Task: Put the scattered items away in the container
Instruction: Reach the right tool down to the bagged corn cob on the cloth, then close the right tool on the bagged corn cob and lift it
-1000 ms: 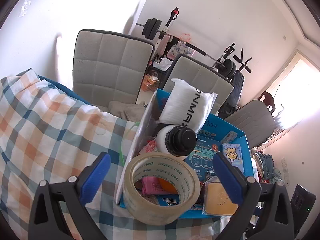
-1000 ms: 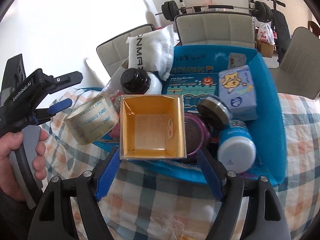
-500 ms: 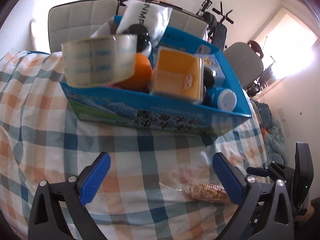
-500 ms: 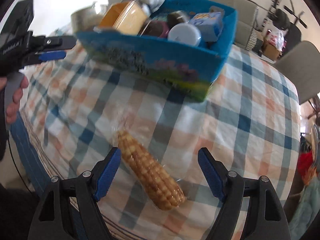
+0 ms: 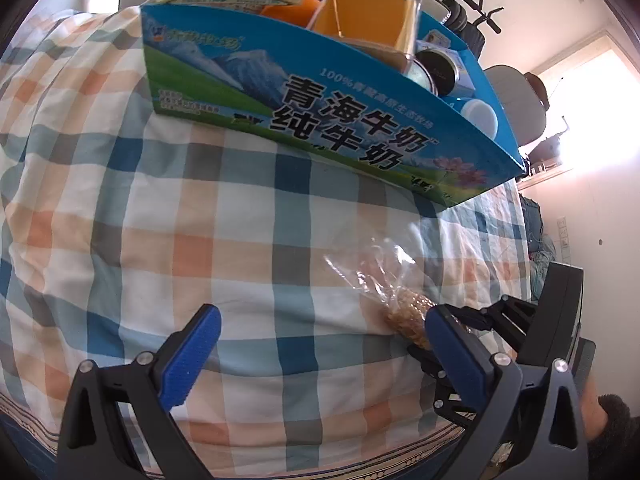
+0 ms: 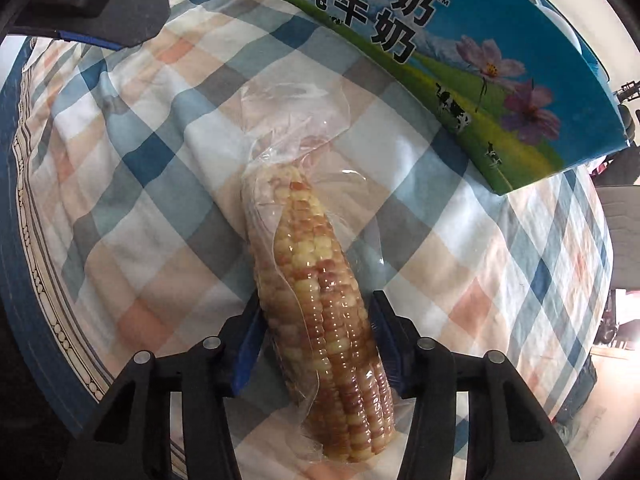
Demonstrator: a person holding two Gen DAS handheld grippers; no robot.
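Gripping: right gripper [image 6: 316,336], jaws just closing, is clamping bagged corn cob [image 6: 320,300] near milk carton [image 6: 460,64].
Idling: left gripper [image 5: 320,344] is hanging released.

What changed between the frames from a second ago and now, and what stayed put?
Both grippers dropped from the blue milk box to the checked cloth. The right gripper came over the wrapped corn cob and its fingers have just been closing around it; they now sit against the wrapper. The left gripper remains open and empty. The box and its contents stayed in place.
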